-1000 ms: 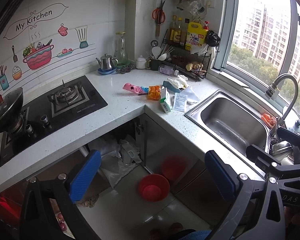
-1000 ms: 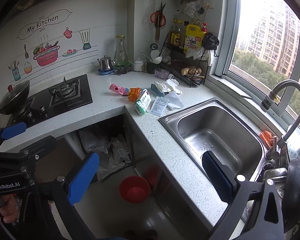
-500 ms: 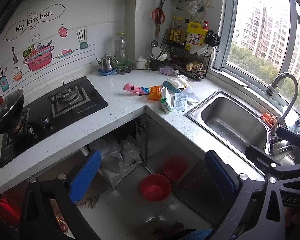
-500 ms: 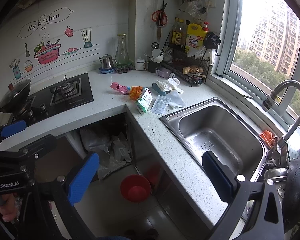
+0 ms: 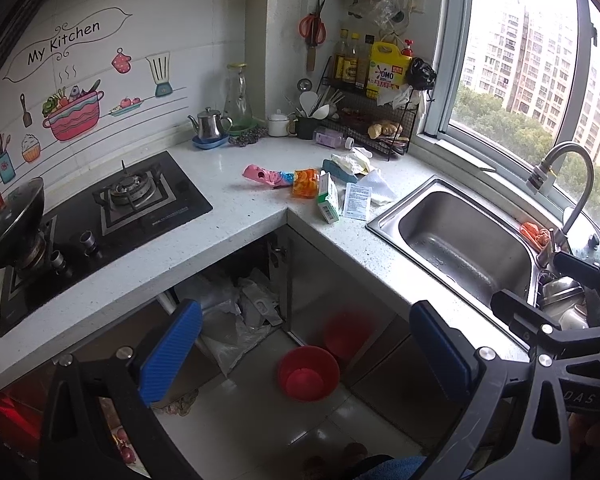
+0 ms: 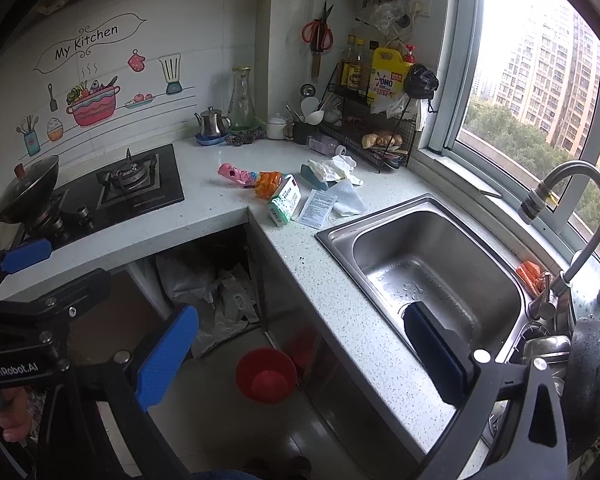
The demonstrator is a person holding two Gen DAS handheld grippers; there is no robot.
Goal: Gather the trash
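On the speckled white L-shaped table (image 5: 236,216), near its inner corner and just left of the stainless steel sink (image 5: 460,236), a cluster of trash: pink crumpled wrapper (image 5: 260,174), orange snack packet (image 5: 305,183), green-and-white carton (image 5: 329,202), flat white sachet (image 5: 357,201), white crumpled tissues (image 5: 352,162). Well back from it, above the floor, left claw (image 5: 306,354) released, blue pads wide apart, empty. Right claw (image 6: 300,354) likewise spread and empty, over the table edge beside the sink. Red round plastic bowl (image 6: 266,374) on the floor below.
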